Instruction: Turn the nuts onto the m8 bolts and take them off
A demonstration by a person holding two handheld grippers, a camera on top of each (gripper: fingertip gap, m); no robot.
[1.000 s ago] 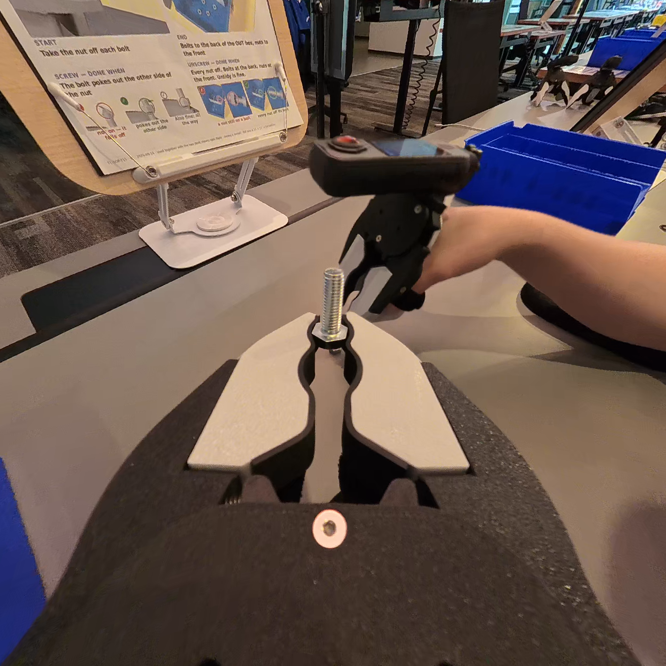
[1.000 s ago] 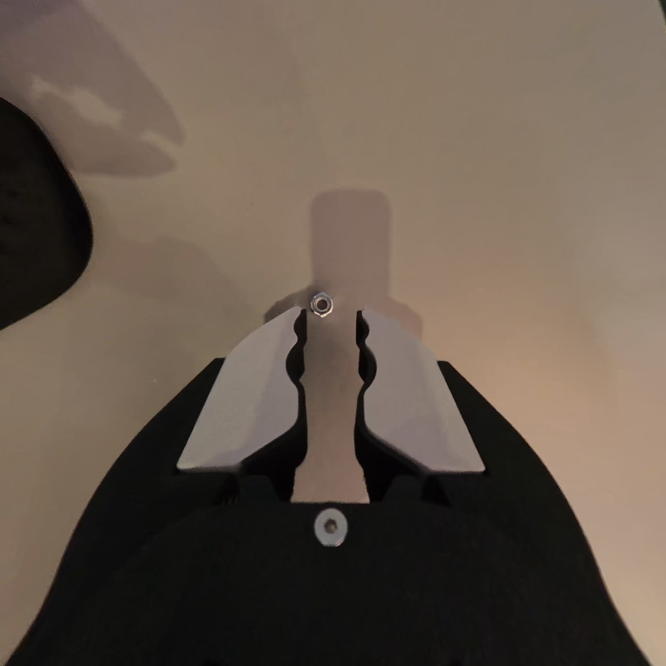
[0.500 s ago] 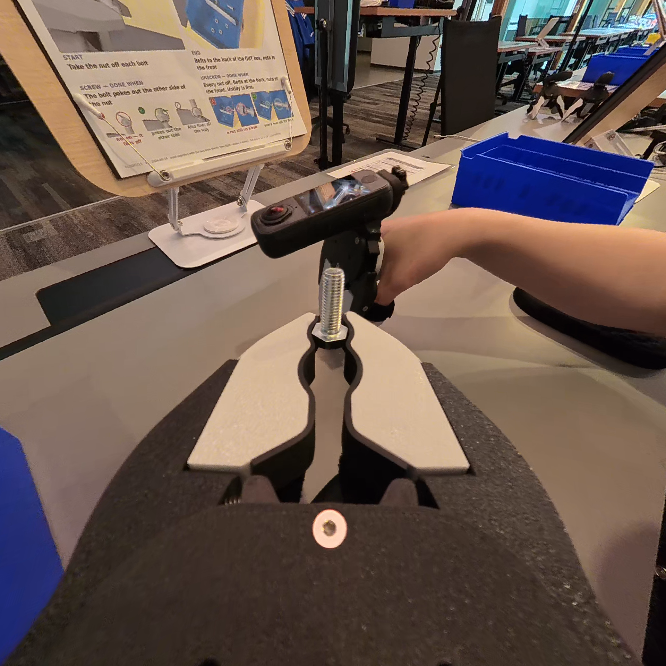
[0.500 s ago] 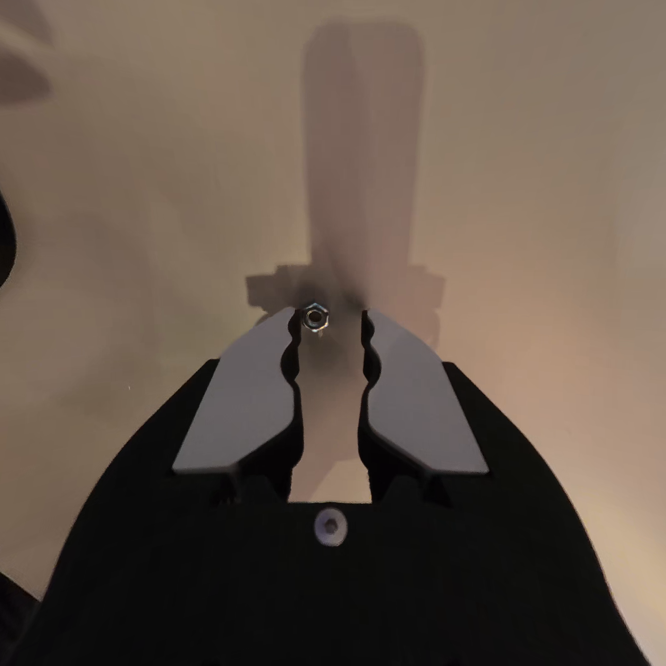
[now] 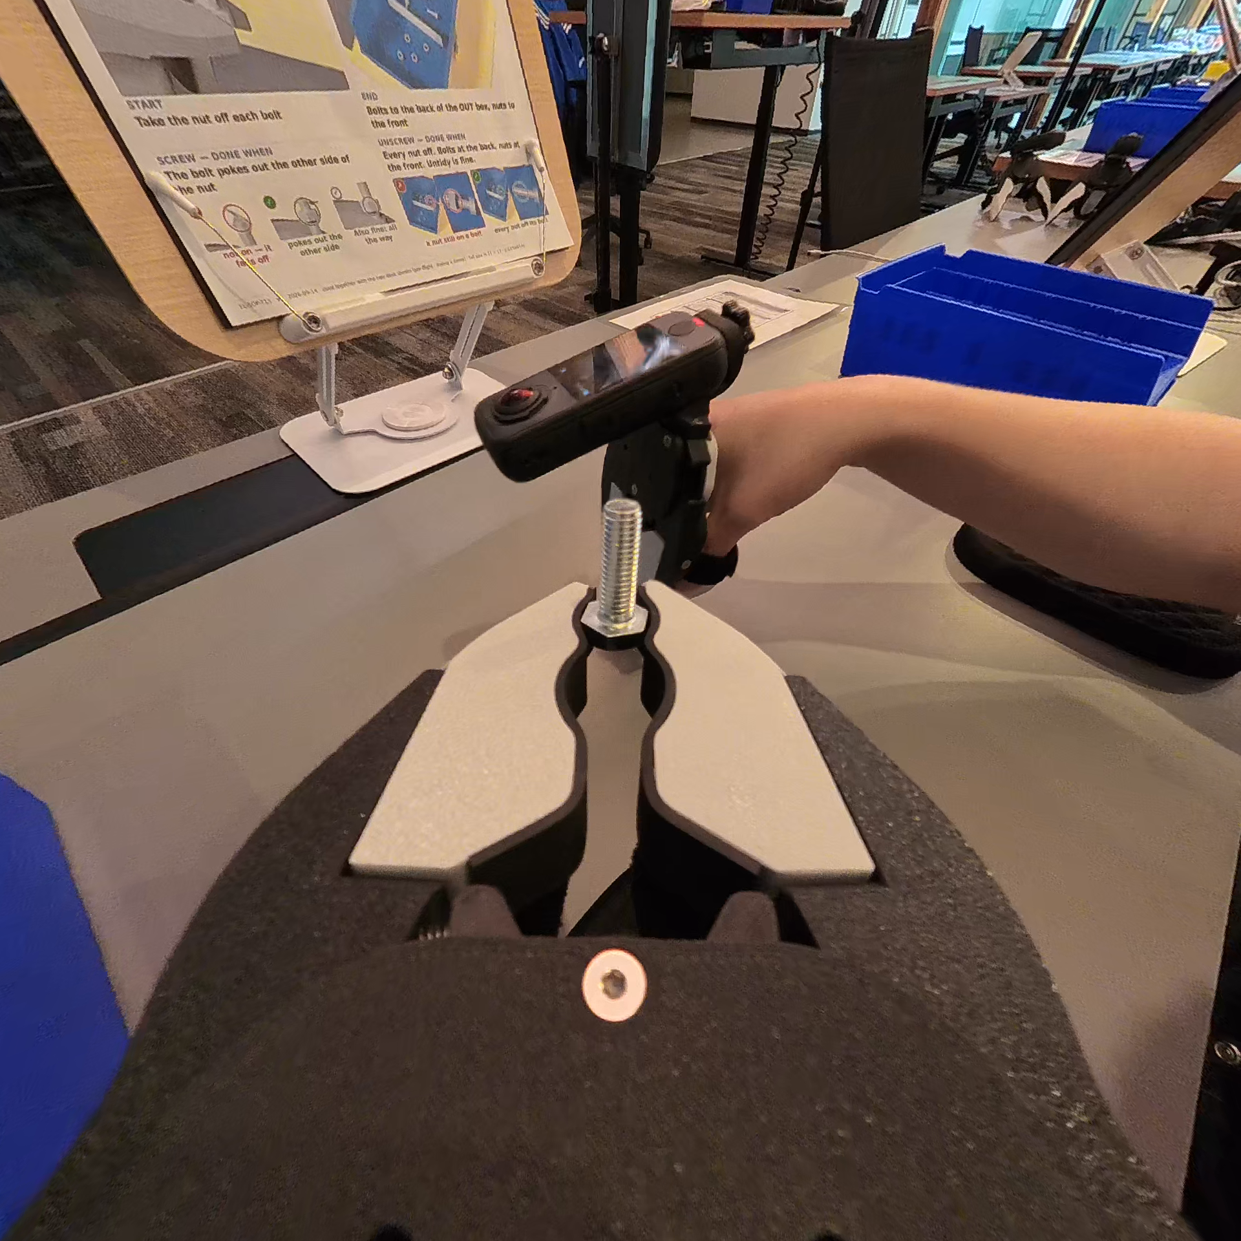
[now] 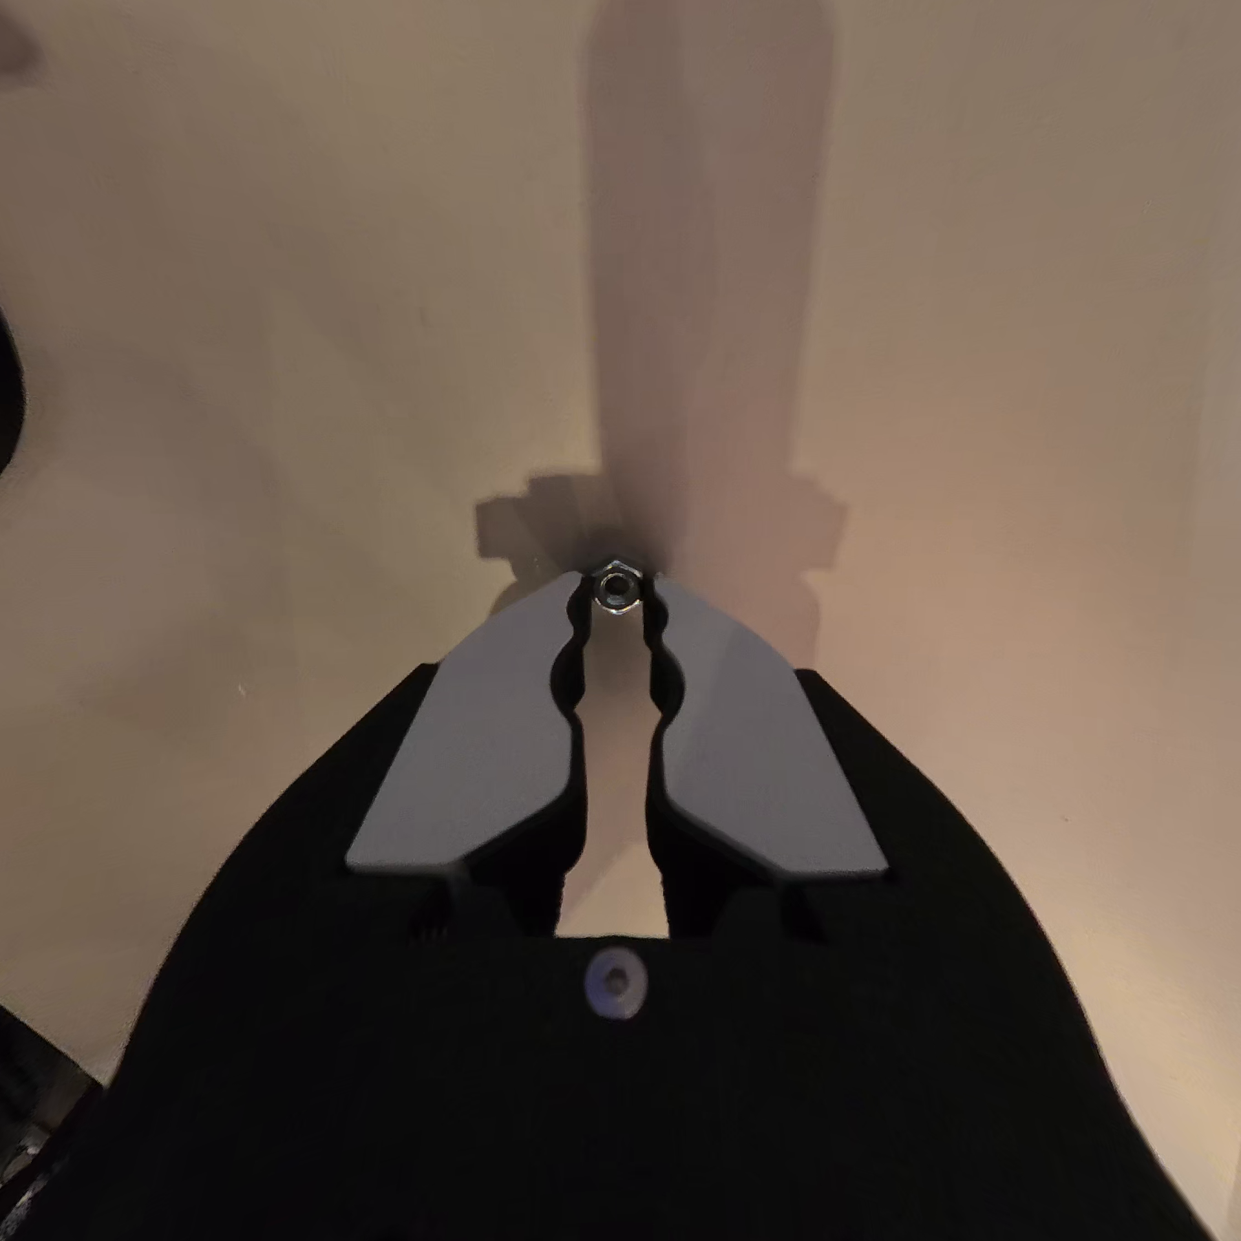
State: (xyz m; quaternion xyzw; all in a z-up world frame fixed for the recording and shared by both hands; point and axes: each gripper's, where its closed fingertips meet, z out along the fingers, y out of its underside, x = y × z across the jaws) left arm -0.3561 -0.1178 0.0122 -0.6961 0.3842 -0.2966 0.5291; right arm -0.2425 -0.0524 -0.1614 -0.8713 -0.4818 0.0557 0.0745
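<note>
Zinc-bright steel is what we have in both tools. Our left gripper [image 5: 614,621] is clamped on the hex head of the M8 bolt [image 5: 619,561], which stands upright with its threaded shank pointing up and bare of any nut. Our right gripper [image 6: 616,591] has its tips closed in on the hex nut [image 6: 616,589], bore facing the camera; the nut appears to sit low against the tan tabletop [image 6: 974,336], and we cannot tell whether it has left the surface.

We judge the step in hand to be picking up the nut for threading on. The next move calls for lifting it clear, carrying it to a point directly above the bolt's tip, levelling the bore with the shank, and lowering before turning. Held only at the very tips, the nut could probably twist or slip, so the grip must stay firm and the first turn gentle to avoid cross-threading.

Taking the bolt as our landmark: the right gripper's body with its camera stands just behind it, the person's hand [image 5: 759,470] and forearm reaching in from the bolt's right. Behind and left of the bolt is the instruction board on its white stand [image 5: 383,430]; far right and behind it a blue bin [image 5: 1007,342]; a dark pad [image 5: 1108,618] lies to its right under the forearm. The space straight above the bolt is open, and the table's back edge lies well behind it.
</note>
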